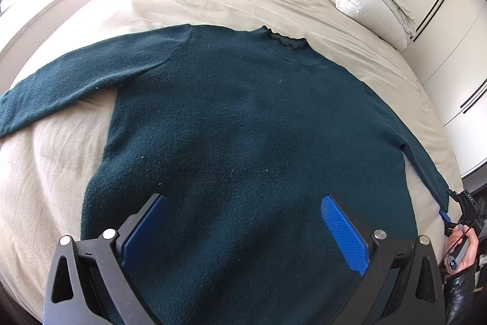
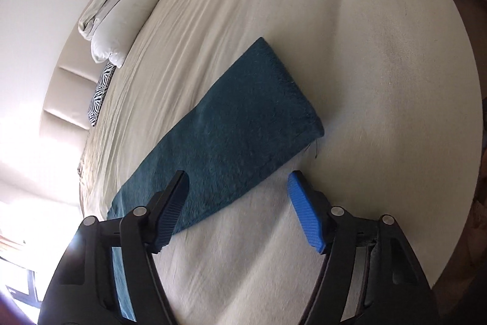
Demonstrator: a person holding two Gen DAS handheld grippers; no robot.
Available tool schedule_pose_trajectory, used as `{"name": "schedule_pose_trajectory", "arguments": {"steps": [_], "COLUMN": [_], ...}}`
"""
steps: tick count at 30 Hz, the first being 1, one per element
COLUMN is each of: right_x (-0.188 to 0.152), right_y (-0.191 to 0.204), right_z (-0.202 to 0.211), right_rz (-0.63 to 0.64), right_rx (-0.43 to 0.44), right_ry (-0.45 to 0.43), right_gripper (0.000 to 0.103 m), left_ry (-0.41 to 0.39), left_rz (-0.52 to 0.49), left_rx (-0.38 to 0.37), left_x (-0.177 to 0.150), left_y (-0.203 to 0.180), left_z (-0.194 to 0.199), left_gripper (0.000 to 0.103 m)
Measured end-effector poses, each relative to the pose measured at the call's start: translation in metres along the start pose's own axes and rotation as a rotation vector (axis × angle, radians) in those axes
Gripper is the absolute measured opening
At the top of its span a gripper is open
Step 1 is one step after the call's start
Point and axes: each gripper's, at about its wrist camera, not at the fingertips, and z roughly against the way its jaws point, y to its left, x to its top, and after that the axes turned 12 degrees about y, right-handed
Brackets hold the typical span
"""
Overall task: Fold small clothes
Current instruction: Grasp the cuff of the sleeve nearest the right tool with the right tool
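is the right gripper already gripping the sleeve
No, the right gripper has its jaws open above the dark teal knit sweater's sleeve, which lies flat.

- A dark teal knitted sweater (image 1: 243, 124) lies spread flat, both sleeves stretched out to the sides.
- Its frilled collar (image 1: 284, 40) points away.
- One sleeve (image 2: 231, 130) lies straight and flat, its cuff end squared off.
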Motion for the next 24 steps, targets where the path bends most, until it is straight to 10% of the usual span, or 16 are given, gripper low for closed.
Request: {"name": "schedule_pose_trajectory", "arguments": {"steps": [4, 10, 13, 24], "right_x": [0.024, 0.053, 0.046, -0.119], "right_y": [-0.003, 0.023, 0.07, 0.291], "right_z": [-0.012, -0.029, -0.03, -0.104], "right_rz": [-0.002, 0.08, 0.201, 0.804], "right_rx": [-0.012, -0.091, -0.077, 0.043], "right_ry": [-0.043, -0.064, -0.06, 0.146], "right_gripper": [0.058, 0.013, 0.009, 0.009], "left_ry": [0.033, 0.054, 0.059, 0.045], "left_rz": [0.002, -0.014, -0.007, 0.063], "left_rx": [-0.062, -0.115, -0.178, -0.365], "left_x": [0.008, 0.014, 0.02, 0.04], "left_y": [-0.001, -0.004, -0.003, 0.017], "left_z": [-0.011, -0.024, -0.028, -0.031], "left_gripper": [0.095, 0.089, 0.089, 0.089]}}
